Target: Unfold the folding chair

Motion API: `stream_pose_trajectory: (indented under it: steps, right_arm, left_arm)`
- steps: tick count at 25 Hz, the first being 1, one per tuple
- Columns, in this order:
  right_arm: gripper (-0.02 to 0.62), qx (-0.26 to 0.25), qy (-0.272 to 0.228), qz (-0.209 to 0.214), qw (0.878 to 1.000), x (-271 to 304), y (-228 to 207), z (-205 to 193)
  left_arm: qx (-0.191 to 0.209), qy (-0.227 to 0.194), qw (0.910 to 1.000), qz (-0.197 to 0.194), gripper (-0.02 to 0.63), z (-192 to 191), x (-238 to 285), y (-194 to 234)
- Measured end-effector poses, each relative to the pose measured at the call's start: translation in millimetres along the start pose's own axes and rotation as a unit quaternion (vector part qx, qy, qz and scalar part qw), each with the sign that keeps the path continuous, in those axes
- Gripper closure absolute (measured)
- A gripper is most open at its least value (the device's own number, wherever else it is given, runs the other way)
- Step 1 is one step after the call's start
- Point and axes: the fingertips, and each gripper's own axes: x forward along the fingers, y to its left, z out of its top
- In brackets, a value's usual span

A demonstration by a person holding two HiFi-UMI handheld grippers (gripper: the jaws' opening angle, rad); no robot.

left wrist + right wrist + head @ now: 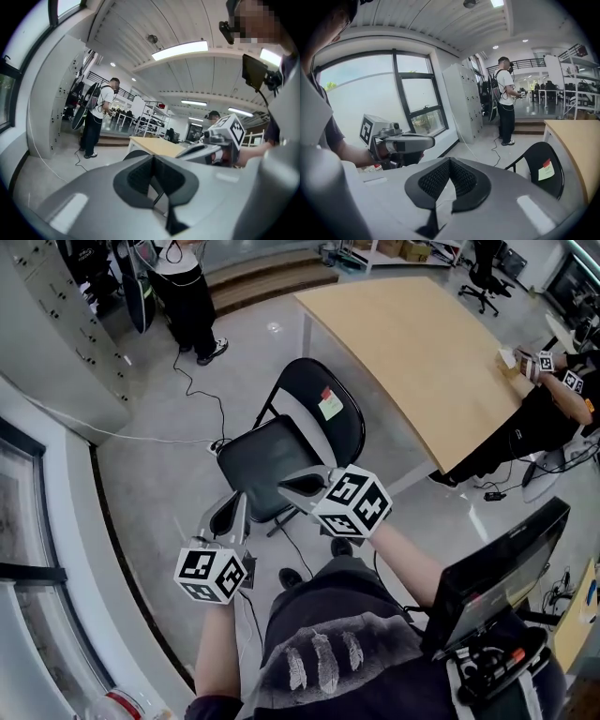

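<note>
The folding chair point(267, 460) is standing open (seat apparently level), so unfolding seems finished. The left gripper point(230, 509) and right gripper point(291, 487) are hovering beside it, jaws pressed together on nothing, and next probably only need to pull away.

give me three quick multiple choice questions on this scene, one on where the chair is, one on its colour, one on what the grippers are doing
1. Where does the folding chair stand?
A against the lockers
B right beside the wooden table
C under the window

2. What colour is it?
A black
B red
C white

3. How are the left hand-held gripper and the right hand-held gripper?
A both clamped on the chair
B both wide open
C both shut, empty

Answers: B, its back nearly meets the table's edge; A, seat and back are black; C, each gripper view shows jaws together with nothing between.
</note>
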Motion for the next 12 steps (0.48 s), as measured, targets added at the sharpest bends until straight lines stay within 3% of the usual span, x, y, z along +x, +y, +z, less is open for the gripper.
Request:
stream_pose_trajectory:
  steps: [6, 12]
  right_arm:
    - [0.594, 0.005, -0.025, 0.012, 1.0, -15.6, -0.2, -1.6]
    - [0.594, 0.023, -0.034, 0.02, 0.999, -55.6, -22.5, 9.1]
  left_arm:
    - [0.018, 0.013, 0.9997, 0.012, 0.606, 0.2, -2.4, -16.2]
    - [0.003, 0.022, 0.9996, 0.017, 0.606, 21.6, 25.4, -52.3]
